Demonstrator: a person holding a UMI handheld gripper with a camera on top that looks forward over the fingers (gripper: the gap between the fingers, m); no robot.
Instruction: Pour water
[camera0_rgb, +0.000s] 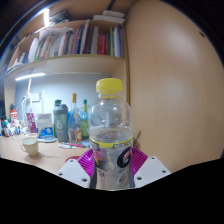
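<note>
Bottle (110, 135) sits between the gripper (111, 163) fingers, right at the camera; clear plastic, yellow cap (109, 88), liquid visible inside; white label band low on the body with a dark logo mark, lettering not legible; both pink pads (89, 160) press on the label band from either side, so the tongs are clenched on the bottle, closed to about its width; bottle upright, base hidden below the fingers, cannot tell if it rests on anything; behind it a light wood desk (40, 158); white mug (30, 147) well off to the left of the bottle; cluster of other bottles and jars (66, 122) further back on the desk, labels unreadable; shelf (70, 64) above with a row of books (80, 42), spines unreadable.
</note>
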